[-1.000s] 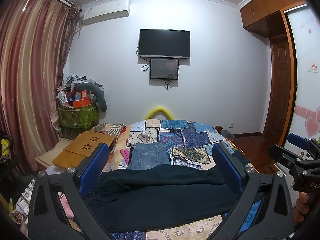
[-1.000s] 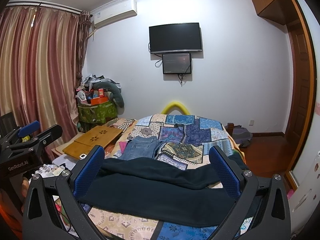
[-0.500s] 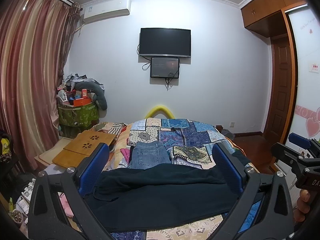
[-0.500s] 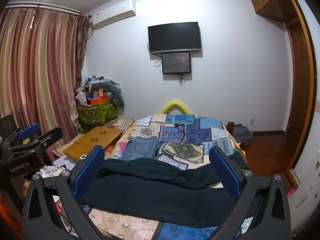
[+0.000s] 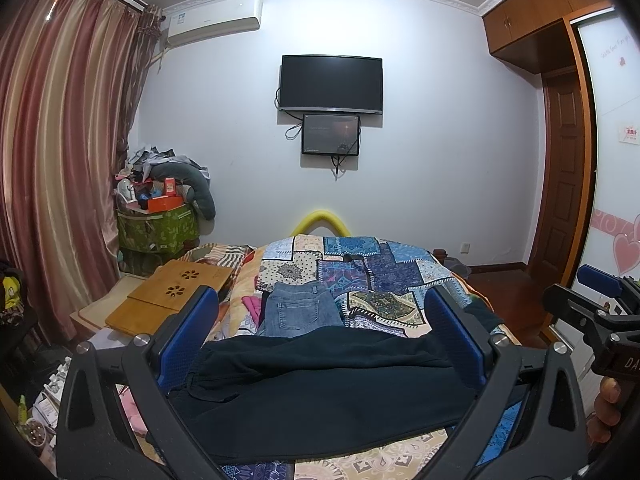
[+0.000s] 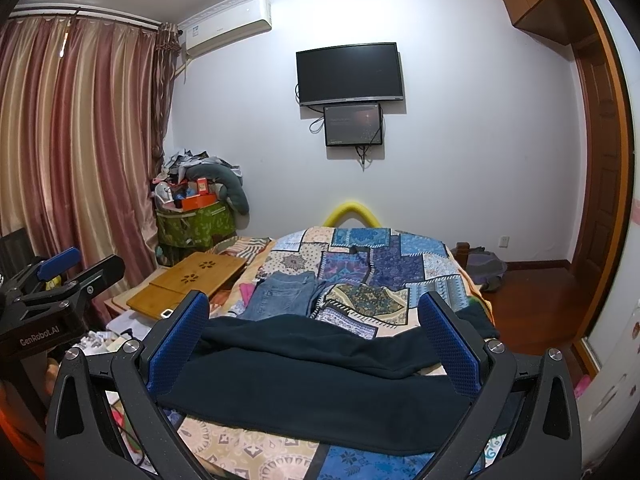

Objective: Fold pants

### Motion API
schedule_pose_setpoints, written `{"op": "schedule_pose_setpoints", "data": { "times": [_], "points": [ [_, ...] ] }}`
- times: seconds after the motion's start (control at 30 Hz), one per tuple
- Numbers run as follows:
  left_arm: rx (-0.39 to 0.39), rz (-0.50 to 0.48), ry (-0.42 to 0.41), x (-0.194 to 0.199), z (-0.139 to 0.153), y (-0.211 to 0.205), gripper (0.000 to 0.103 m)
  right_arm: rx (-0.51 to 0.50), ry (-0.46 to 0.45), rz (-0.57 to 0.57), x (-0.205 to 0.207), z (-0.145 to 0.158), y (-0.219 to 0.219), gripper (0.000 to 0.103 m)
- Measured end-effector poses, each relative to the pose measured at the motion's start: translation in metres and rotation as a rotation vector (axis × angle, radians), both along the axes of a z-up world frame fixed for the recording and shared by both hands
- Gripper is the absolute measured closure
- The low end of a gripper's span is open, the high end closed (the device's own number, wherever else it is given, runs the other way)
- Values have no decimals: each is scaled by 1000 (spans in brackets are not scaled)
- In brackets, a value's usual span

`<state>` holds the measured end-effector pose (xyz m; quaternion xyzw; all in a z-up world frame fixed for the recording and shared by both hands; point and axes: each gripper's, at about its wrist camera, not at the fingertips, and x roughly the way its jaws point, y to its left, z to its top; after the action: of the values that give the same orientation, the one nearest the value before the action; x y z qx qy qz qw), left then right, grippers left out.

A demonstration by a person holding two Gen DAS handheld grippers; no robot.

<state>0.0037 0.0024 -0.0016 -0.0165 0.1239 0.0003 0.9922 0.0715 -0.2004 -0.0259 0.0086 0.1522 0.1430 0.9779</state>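
Observation:
Dark pants [image 5: 320,388] [image 6: 316,380] lie crosswise on the near end of a bed with a patchwork quilt [image 5: 384,268] [image 6: 384,264], folded lengthwise with one leg over the other. My left gripper [image 5: 320,328] hovers above them, open, nothing between its blue pads. My right gripper [image 6: 314,328] is also open and empty above the pants. Each gripper shows at the edge of the other's view: the right gripper [image 5: 600,312] at the far right, the left gripper [image 6: 60,280] at the far left.
Folded blue jeans [image 5: 300,308] [image 6: 284,296] lie on the quilt beyond the dark pants. A wooden lap desk [image 5: 168,292] sits left of the bed, a green box [image 5: 160,228] piled with clutter behind it. Curtains hang left, a wooden door [image 5: 564,184] stands right.
Both views have tilted up slightly; the pants and both open grippers stay as they were.

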Motion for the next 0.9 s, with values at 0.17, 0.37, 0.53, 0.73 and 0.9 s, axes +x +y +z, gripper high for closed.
{"op": "schedule_pose_setpoints", "data": {
  "times": [0.17,0.37,0.53,0.73,0.9],
  "points": [
    [-3,4,1,0,-1,4,0,0,0,0,0,0,0,0],
    [-6,14,6,2,-4,10,0,0,7,5,2,-1,1,0],
    [-19,20,33,13,-10,16,0,-10,19,10,11,-4,7,0],
    [-48,58,74,40,-19,38,0,-24,55,25,34,-13,14,0],
    [-81,96,108,82,-26,67,0,-40,107,38,67,-21,18,0]
  ]
}}
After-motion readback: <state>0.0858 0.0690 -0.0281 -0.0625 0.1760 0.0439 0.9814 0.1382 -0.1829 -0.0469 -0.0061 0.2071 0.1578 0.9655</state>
